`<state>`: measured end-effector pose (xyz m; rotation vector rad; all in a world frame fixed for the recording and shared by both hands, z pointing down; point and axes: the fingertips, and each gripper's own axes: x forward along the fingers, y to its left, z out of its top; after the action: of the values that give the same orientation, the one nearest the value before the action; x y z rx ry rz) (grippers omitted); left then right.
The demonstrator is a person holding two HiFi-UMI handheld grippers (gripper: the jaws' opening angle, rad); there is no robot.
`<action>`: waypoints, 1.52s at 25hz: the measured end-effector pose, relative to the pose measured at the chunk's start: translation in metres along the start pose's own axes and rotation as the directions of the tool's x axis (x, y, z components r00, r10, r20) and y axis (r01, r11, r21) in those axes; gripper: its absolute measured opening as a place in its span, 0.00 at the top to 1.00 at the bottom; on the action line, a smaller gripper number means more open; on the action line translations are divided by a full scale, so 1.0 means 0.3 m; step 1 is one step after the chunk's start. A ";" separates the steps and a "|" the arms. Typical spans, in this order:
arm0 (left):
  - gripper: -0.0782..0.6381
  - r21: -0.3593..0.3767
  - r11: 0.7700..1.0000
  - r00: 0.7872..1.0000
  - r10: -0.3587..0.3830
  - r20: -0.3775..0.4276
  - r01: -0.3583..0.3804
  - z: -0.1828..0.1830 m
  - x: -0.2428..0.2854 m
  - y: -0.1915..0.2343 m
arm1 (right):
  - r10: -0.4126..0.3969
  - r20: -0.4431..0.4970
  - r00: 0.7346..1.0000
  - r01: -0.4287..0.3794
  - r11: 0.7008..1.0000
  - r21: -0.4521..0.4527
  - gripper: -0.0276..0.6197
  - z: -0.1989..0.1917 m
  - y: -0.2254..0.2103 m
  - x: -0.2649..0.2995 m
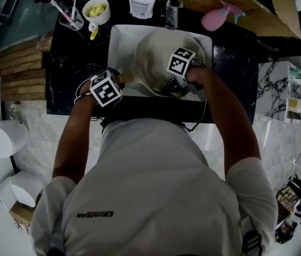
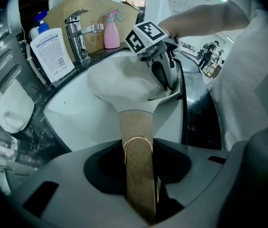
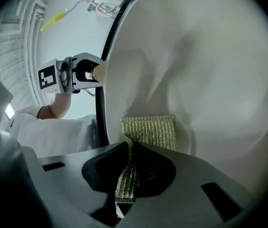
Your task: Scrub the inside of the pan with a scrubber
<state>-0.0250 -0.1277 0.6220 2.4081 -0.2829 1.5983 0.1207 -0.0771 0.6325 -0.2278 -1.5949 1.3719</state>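
Observation:
A cream-white pan (image 1: 156, 57) is tilted over the white sink (image 1: 119, 41). My left gripper (image 1: 125, 80) is shut on the pan's wooden handle (image 2: 136, 127), which runs between its jaws (image 2: 141, 189). My right gripper (image 1: 173, 87) is shut on a green scrubber (image 3: 149, 131), whose flat face lies against the pan's pale inner wall (image 3: 205, 80). In the left gripper view the right gripper (image 2: 165, 82) reaches into the pan bowl (image 2: 119, 84) with the scrubber (image 2: 160, 95) at its tip. In the right gripper view the left gripper (image 3: 84, 75) shows past the pan rim.
Behind the sink stand a chrome faucet (image 2: 79, 37), a white pump bottle (image 2: 52, 51) and a pink spray bottle (image 2: 111, 30). On the black counter at the left are a cup with toothbrushes (image 1: 70, 16) and a bowl of yellow things (image 1: 96, 10).

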 end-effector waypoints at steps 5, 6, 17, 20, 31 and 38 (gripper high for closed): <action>0.67 0.006 1.000 1.000 0.006 0.003 -0.006 0.011 -0.012 0.001 | -0.043 -0.071 0.997 0.042 0.999 -0.008 0.87 -0.049 -0.022 -0.017; 0.67 0.006 1.000 1.000 0.005 0.003 -0.005 0.011 -0.012 0.000 | -0.044 -0.076 0.996 0.044 0.999 -0.006 0.87 -0.056 -0.025 -0.019; 0.67 0.000 1.000 1.000 -0.005 0.004 0.005 0.012 -0.014 0.001 | -0.087 -0.007 0.996 0.086 0.993 -0.086 0.86 -0.041 -0.018 -0.045; 0.67 0.004 1.000 1.000 0.000 0.001 0.000 0.011 -0.014 0.002 | -0.225 0.130 0.966 0.247 0.948 -0.199 0.86 0.031 -0.010 -0.118; 0.67 0.002 1.000 1.000 0.006 0.005 -0.006 0.006 -0.005 0.009 | -0.772 0.560 0.302 0.842 -0.059 -0.537 0.87 0.305 -0.152 -0.460; 0.67 -0.002 1.000 1.000 0.000 0.004 0.001 0.006 -0.007 0.004 | -0.750 0.647 0.137 0.512 -0.506 -0.694 0.87 0.365 -0.169 -0.424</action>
<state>-0.0247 -0.1293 0.6196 2.4096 -0.2844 1.5928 0.1243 -0.2520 0.6194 0.0905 -1.5072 -0.9929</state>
